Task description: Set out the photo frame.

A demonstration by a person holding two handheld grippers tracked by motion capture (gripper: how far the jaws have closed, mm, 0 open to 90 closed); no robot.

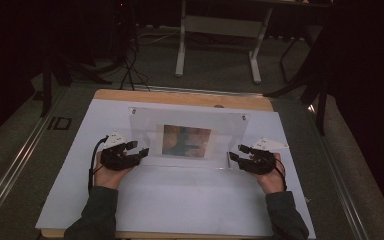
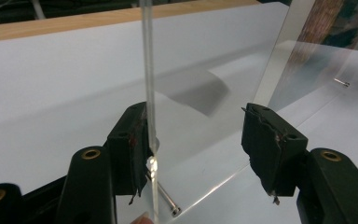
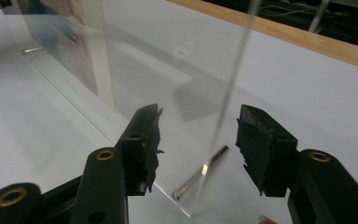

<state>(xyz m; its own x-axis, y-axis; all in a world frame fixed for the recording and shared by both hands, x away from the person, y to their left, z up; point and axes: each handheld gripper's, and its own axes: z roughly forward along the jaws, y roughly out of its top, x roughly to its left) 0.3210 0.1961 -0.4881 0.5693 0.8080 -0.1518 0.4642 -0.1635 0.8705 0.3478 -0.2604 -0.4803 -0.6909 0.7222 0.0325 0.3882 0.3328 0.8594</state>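
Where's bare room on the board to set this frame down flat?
The widest free patch is the white board between the frame and the near edge, between the sleeves. Narrower strips flank each gripper. Behind the frame only a thin strip remains before the wooden edge.

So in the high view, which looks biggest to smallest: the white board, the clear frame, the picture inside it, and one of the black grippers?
1. White board, by far the largest.
2. Clear frame, standing on the board.
3. Picture.
4. Grippers: left gripper and right gripper look about alike, each a little smaller than the picture, though not by much.
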